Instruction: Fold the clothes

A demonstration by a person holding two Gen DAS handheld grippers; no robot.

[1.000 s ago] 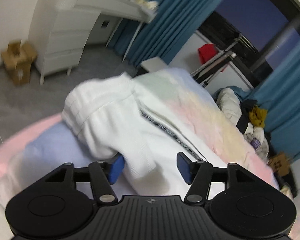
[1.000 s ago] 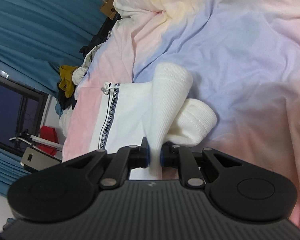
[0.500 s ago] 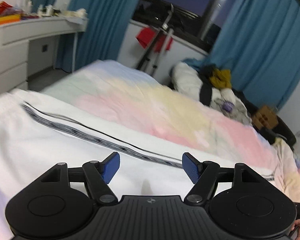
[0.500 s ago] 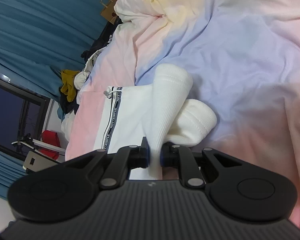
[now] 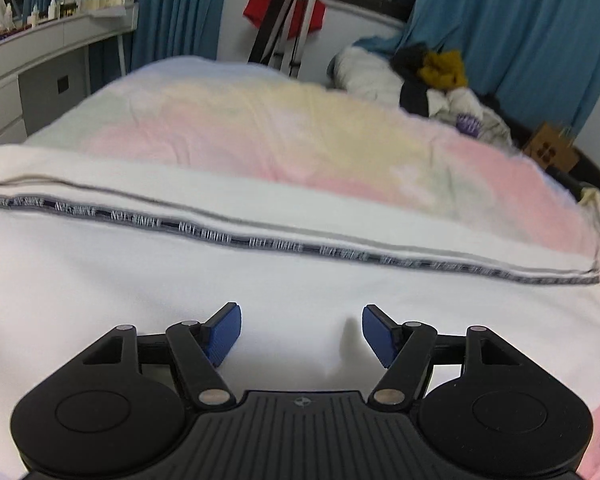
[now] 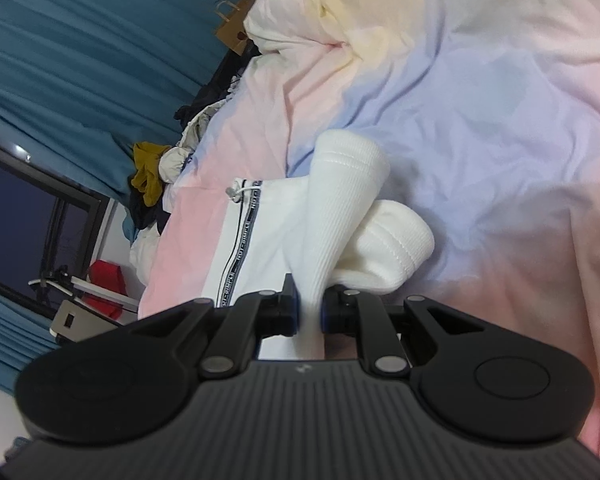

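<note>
The white pants (image 5: 260, 280) are laid out flat on the bed (image 5: 300, 136). A dark stripe with letters (image 5: 268, 245) is seen running along them, and a white cord (image 6: 236, 192) is seen at their far end. One ribbed cuff (image 6: 340, 208) is lifted up off the bed and is pinched tight between the closed fingers of the right gripper (image 6: 310, 312). A second ribbed cuff (image 6: 392, 248) is seen just beside it, resting on the pants.

The left gripper (image 5: 302, 334) is held low over the white pants, on the near side of the stripe. Its blue pads (image 5: 222, 334) are spread wide apart, and nothing is held between them.

The bed is covered with a soft sheet in pink, yellow and light blue. Past the far side of the bed, a pile of clothes (image 5: 428, 80) is heaped, with a yellow one on top. A brown paper bag (image 5: 550, 150) is set near that pile. Blue curtains (image 5: 520, 20) are hung behind the bed, and a red cloth (image 5: 260, 12) is seen by a metal stand. A white desk (image 5: 40, 52) is placed beside the bed.
</note>
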